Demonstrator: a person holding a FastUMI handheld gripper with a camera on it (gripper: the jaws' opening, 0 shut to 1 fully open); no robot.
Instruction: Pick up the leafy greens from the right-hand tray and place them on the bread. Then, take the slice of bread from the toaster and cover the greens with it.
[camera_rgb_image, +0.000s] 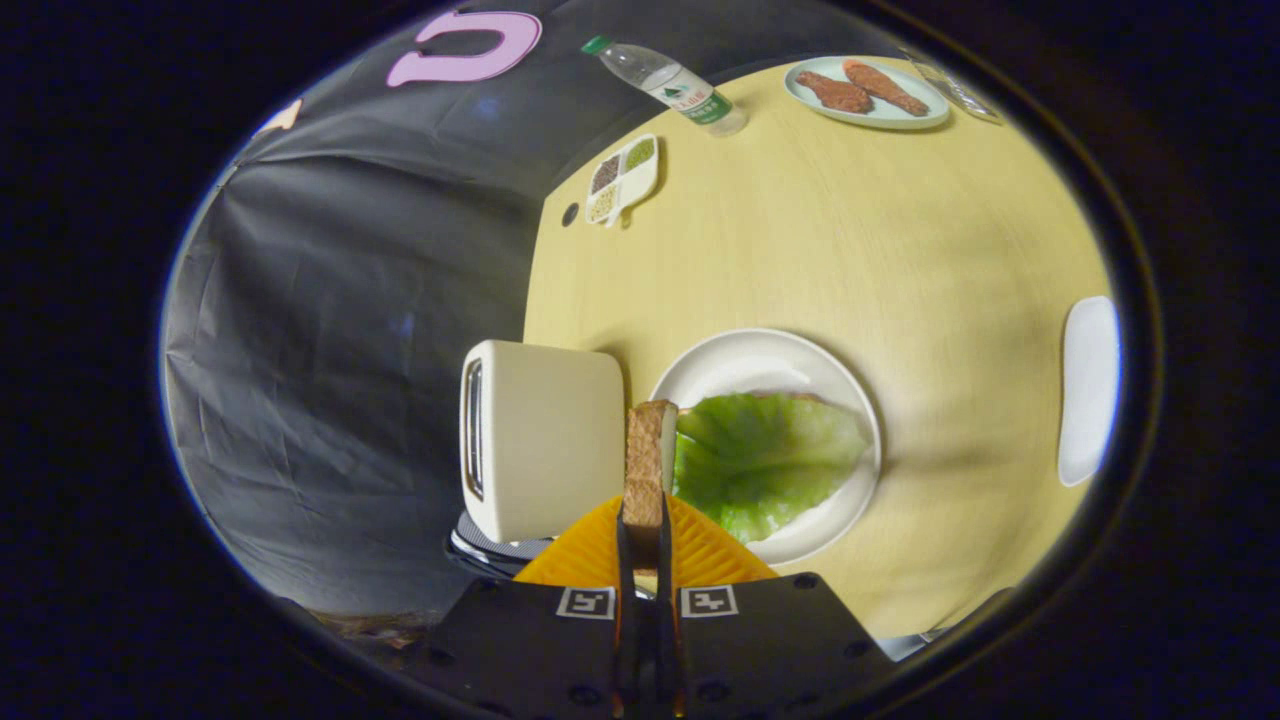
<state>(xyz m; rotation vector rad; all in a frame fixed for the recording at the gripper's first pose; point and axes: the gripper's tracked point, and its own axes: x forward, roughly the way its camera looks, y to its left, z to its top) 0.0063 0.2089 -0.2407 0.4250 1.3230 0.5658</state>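
Gripper (645, 520) fingers pressed together on a slice of bread (648, 460), held edge-on and upright between them, crust brown, sticking out just past the fingertips. Bread slice is lifted clear of the toaster (540, 440), which sits just beside it on one side, cream-coloured, slot showing on its far face, standing at the table's edge by the black cloth wall. On the other side of the held slice: white round plate (760, 355) on the yellow table (900, 250), with leafy greens (765, 460) spread flat on it, bright green, crinkled, covering most of what lies under them; a thin brown rim of something peeks out at the greens' far edge. Held slice overlaps the greens' near edge in view; cannot tell if touching. Empty white tray (1090, 385) near the table's opposite edge. Far end of table: water bottle (670, 85), small divided dish (625, 178) with grains, plate with two brown pieces (865, 92).
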